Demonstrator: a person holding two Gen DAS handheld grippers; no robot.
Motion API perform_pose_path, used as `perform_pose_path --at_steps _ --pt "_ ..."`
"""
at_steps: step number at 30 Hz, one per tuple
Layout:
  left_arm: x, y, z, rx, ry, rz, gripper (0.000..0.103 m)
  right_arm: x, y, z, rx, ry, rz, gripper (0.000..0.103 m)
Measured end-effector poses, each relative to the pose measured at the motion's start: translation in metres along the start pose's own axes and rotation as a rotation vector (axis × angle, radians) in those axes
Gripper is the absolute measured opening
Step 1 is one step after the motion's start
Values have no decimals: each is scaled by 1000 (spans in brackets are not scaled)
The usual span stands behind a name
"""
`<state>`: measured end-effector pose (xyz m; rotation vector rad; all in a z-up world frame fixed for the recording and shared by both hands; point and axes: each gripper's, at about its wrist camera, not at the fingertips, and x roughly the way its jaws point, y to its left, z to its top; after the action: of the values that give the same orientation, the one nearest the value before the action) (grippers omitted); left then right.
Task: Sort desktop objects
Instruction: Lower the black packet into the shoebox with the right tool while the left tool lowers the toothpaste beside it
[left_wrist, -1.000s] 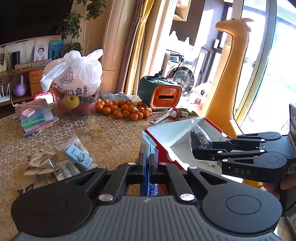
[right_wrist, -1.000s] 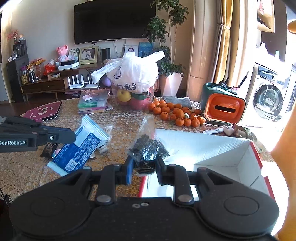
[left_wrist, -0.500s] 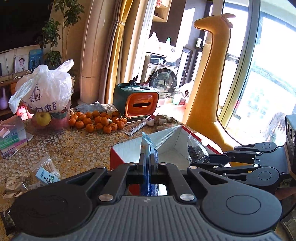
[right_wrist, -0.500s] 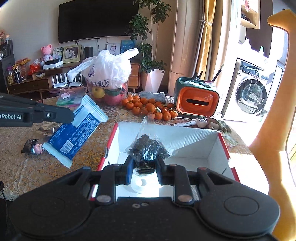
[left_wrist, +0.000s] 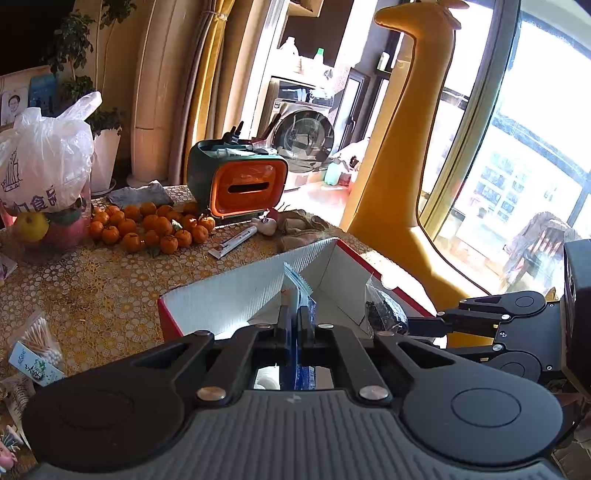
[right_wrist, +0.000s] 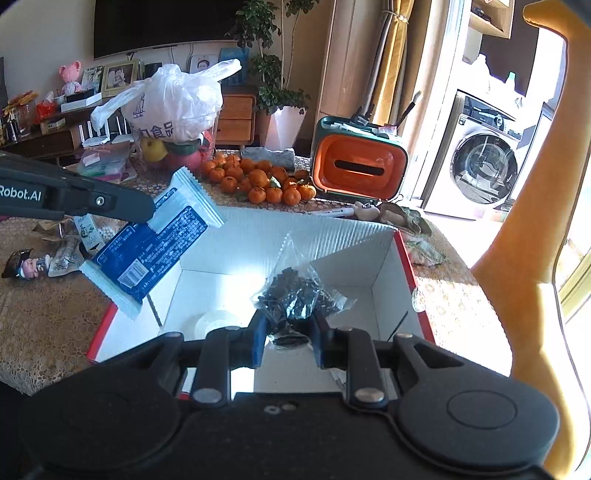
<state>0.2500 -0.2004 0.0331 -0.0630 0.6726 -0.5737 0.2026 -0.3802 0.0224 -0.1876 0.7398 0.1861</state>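
Note:
An open box (right_wrist: 403, 266), white inside and red outside, stands on the patterned table. My right gripper (right_wrist: 288, 332) is shut on a clear bag of dark pieces (right_wrist: 299, 291), which hangs over the inside of the box. My left gripper (right_wrist: 144, 210) comes in from the left, shut on a blue and white packet (right_wrist: 155, 243) that hangs tilted over the box's left corner. In the left wrist view the packet (left_wrist: 299, 291) shows edge-on between my left gripper's (left_wrist: 295, 325) fingers, over the box (left_wrist: 221, 302). There the right gripper (left_wrist: 439, 321) holds the bag (left_wrist: 384, 314) at the right.
A clear tape roll (right_wrist: 218, 319) lies in the box. Behind it are tangerines (right_wrist: 258, 181), an orange and green case (right_wrist: 358, 166) and a white plastic bag (right_wrist: 173, 99) over fruit. A yellow giraffe (left_wrist: 406, 147) stands at the right. A figurine (right_wrist: 24, 264) and small packets lie at the left.
Both grippers have carried their loads to the right and over the box. The blue packet now hangs at the box's left corner and the dark bag sits lower, inside the box walls.

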Motion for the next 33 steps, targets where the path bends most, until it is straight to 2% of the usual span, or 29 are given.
perform_pose_path --at_steps 6,16,33 --pt "30 -7 8 26 32 9 2 20 -10 -3 4 41 -18 24" --pt "78 -9 10 50 100 27 2 51 -19 -5 6 135 2 24" --pt "142 -15 1 86 208 18 2 97 -24 -3 -7 309 70 24"
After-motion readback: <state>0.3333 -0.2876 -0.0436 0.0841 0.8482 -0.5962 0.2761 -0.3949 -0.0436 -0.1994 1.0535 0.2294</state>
